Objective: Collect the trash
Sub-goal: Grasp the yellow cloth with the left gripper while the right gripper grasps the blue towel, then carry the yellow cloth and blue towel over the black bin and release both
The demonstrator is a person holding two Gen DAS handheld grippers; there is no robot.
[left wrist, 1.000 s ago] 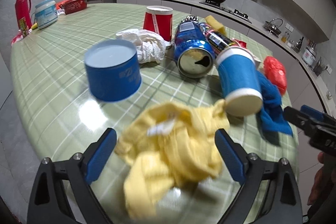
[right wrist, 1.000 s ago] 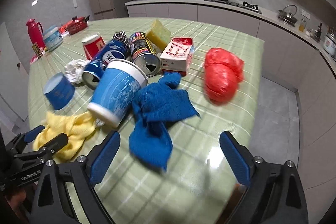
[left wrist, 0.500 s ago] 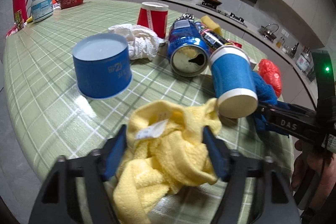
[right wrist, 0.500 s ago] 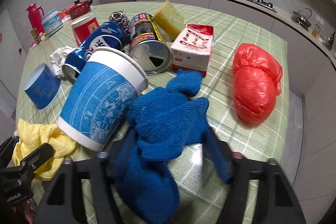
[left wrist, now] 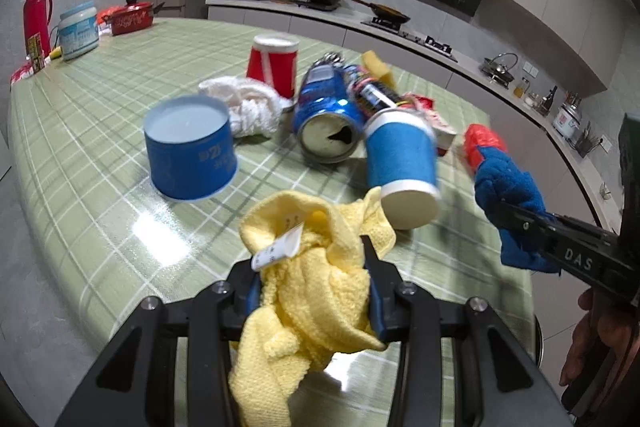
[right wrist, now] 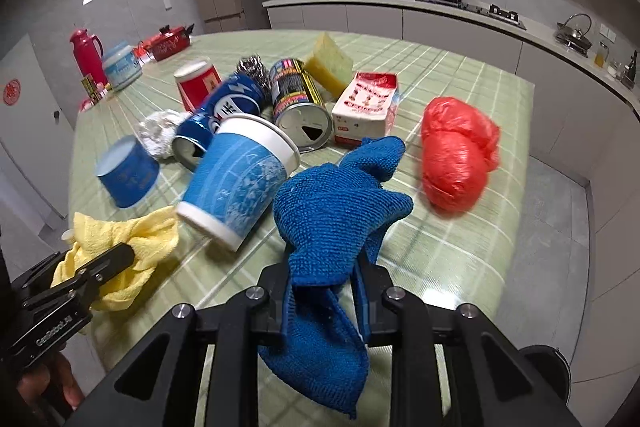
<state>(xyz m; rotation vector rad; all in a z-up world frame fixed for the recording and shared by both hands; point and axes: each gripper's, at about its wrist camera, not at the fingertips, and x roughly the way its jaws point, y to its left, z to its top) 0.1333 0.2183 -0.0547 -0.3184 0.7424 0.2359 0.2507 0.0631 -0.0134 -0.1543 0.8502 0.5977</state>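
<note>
My left gripper (left wrist: 312, 283) is shut on a yellow cloth (left wrist: 312, 291) and holds it just above the table's near edge. My right gripper (right wrist: 322, 279) is shut on a blue cloth (right wrist: 332, 219), lifted off the green checked table (right wrist: 460, 255). Trash lies beyond: a tipped blue paper cup (right wrist: 236, 179), an upturned blue tub (left wrist: 188, 147), a blue can (left wrist: 326, 119), a dark can (right wrist: 298, 103), a red cup (left wrist: 274, 65), a white crumpled wad (left wrist: 250, 109), a red-and-white carton (right wrist: 368, 107) and a red plastic bag (right wrist: 458, 151).
A yellow sponge (right wrist: 330, 63) and a steel scourer (right wrist: 250, 67) lie behind the cans. A red thermos (left wrist: 36, 15), a white jar (left wrist: 78, 31) and a red pot (left wrist: 130, 21) stand at the far left. A kitchen counter (right wrist: 440, 7) runs behind.
Both grippers closed from open: the left onto the yellow cloth, the right onto the blue cloth. Both cloths have been bunched and lifted off the table.
</note>
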